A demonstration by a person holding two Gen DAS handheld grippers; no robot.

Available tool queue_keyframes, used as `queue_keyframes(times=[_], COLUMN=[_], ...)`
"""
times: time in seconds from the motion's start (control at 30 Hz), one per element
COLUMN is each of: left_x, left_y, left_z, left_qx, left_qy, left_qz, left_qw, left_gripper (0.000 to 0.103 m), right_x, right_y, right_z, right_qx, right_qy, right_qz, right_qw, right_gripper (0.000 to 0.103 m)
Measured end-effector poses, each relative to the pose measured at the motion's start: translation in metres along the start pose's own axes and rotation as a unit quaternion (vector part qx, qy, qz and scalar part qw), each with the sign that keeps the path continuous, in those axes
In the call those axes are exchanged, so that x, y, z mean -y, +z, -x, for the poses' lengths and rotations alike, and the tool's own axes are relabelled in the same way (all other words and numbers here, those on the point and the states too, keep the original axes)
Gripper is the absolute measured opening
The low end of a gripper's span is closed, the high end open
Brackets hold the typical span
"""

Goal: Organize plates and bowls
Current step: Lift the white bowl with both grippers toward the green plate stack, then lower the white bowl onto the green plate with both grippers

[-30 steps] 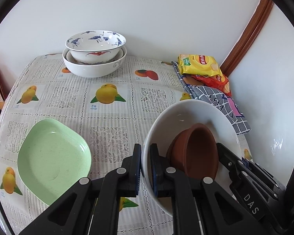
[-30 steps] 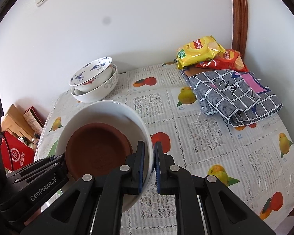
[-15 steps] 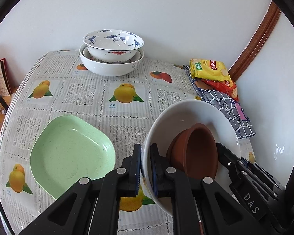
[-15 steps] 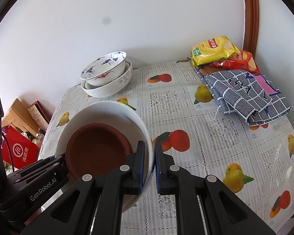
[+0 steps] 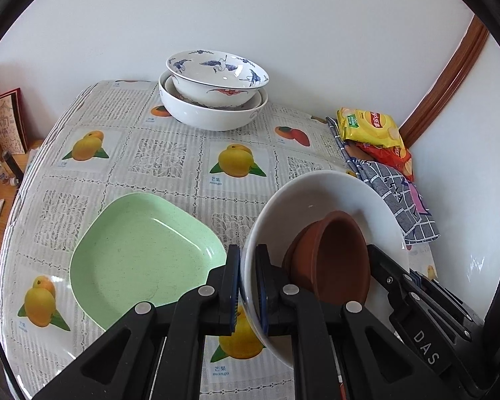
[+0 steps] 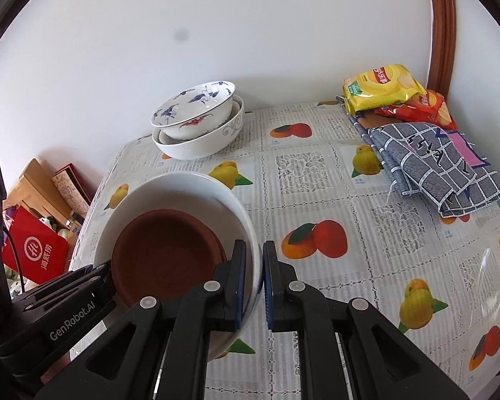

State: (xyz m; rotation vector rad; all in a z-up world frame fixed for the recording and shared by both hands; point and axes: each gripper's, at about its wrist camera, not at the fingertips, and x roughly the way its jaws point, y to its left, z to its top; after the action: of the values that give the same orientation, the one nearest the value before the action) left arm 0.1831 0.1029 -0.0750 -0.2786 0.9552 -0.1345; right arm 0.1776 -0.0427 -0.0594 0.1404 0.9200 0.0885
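Left-wrist view: the white bowl (image 5: 320, 200), with a brown bowl (image 5: 333, 253) nested inside, is held above the table (image 5: 170, 156), its rim clamped on one side by the left gripper (image 5: 248, 286) and opposite by the right gripper (image 6: 251, 283), beside a green plate (image 5: 140, 253).

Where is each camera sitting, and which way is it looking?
Left wrist: rides the left gripper, facing forward over the fruit-print tablecloth at the green square plate; its black fingers pinch the big white bowl.
Right wrist: rides the right gripper, pinching that bowl's opposite rim; the left gripper's body shows at lower left.
Shared: the white bowl, brown clay dish, stacked blue-patterned bowls, yellow chip bag.
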Motion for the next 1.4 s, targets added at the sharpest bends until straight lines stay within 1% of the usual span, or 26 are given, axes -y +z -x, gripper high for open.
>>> queue_keyframes(times=[0.43,0.87,1.4], left_x=[-0.023,-0.053,-0.095], left_y=[0.002,-0.003,-0.017], left_z=[0.005,0.005,-0.007], left_qx=[0.005,0.005,-0.013], left_qy=[0.005,0.018,0.037], left_qz=[0.016,0.037,0.068], left_qw=[0.9998,0.9992,0.997], left_gripper=[0.01,0.01,0.01], right_x=[-0.023,-0.049,-0.081], right_y=[0.0,-0.008,-0.025], right_z=[-0.008,-0.024,-0.056], right_qx=[-0.002,-0.017,-0.047], right_qy=[0.008,0.02,0.033], right_qz=[0.019,0.035,0.058], right_qw=[1.0,0.999,0.997], right_gripper=[0.01,0.01,0.01])
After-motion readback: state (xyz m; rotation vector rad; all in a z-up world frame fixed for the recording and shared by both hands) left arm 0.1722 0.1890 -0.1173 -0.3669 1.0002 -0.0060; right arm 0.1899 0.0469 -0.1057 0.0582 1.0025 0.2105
